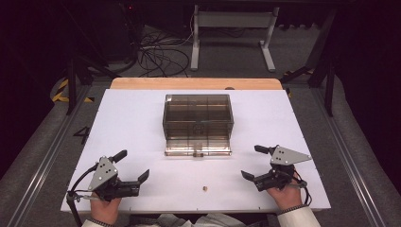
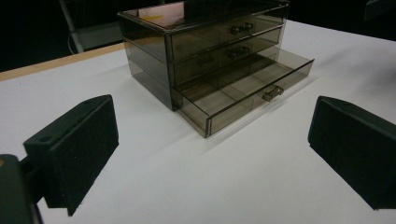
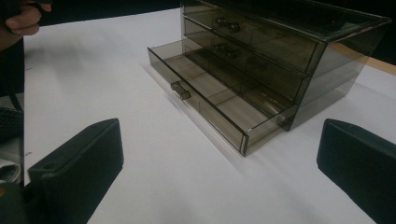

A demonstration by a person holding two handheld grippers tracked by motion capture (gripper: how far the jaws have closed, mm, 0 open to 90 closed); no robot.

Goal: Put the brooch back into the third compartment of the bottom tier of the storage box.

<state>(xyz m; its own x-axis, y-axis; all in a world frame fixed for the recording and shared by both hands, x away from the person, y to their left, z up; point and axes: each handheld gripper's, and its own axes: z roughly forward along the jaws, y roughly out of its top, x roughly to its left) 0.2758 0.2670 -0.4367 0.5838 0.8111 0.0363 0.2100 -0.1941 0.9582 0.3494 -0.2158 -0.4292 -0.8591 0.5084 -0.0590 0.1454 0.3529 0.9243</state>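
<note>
While both tools rest spread and empty near the surface's (image 1: 142, 118) front edge, the small brown bead (image 1: 204, 188) lies between them, at about 9 o'clock from the right tool (image 1: 252, 178), slightly nearer it than the left tool (image 1: 142, 179); the open bottom drawer (image 1: 197, 152) sits at the bead's 12 o'clock.

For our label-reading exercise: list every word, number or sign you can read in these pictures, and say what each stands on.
"4": dark numeral on the grey floor left of the white table.
Smoked drawer box: no lettering visible.
Grey plates on each hand-held gripper: no readable marks.
</note>
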